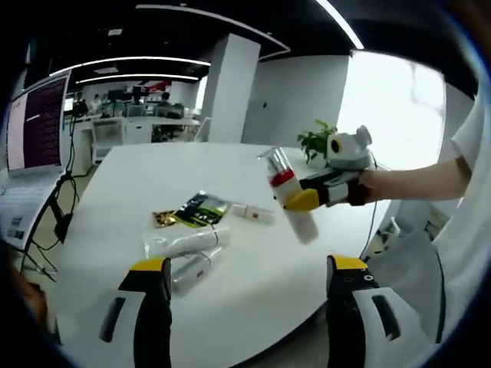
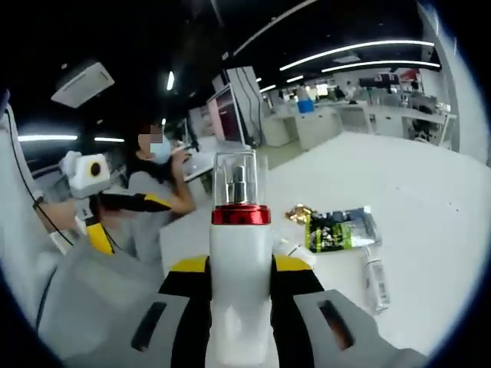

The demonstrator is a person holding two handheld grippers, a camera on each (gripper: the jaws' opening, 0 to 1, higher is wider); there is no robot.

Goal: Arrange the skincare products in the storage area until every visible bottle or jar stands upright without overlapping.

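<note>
Left gripper view: a white table (image 1: 253,284) bearing several skincare items. No brand name or label text can be read in either view; the print on the packets and the red marks on the tubes are too small to make out.

Count on the table, left gripper view: two white tubes lying on their sides, namely a larger tube (image 1: 186,241) and, just beside it toward the camera, a smaller tube (image 1: 192,270) with a red mark; one dark green sachet (image 1: 201,209); one gold-brown sachet (image 1: 163,218) touching the green one; and one small white tube (image 1: 252,212) with a red mark, lying flat to the right of the sachets.

The left gripper (image 1: 247,280) hangs over the near part of the table with its jaws spread wide and nothing between them; the two lying tubes are just ahead of its left jaw.

The right gripper (image 1: 307,198) enters from the right, a person's bare forearm (image 1: 418,182) behind it, and is closed on a white pump bottle (image 1: 289,193) (clear cap, red collar), held tilted above the table, clear of the surface.

Right gripper view: the right gripper (image 2: 239,268) pinches the same pump bottle (image 2: 239,253) at its white body, cap pointing away from the camera. Beyond lie the green sachet (image 2: 340,228), the gold-brown sachet (image 2: 298,214) and one tube (image 2: 374,277). The left gripper (image 2: 90,201) appears at the left.
</note>
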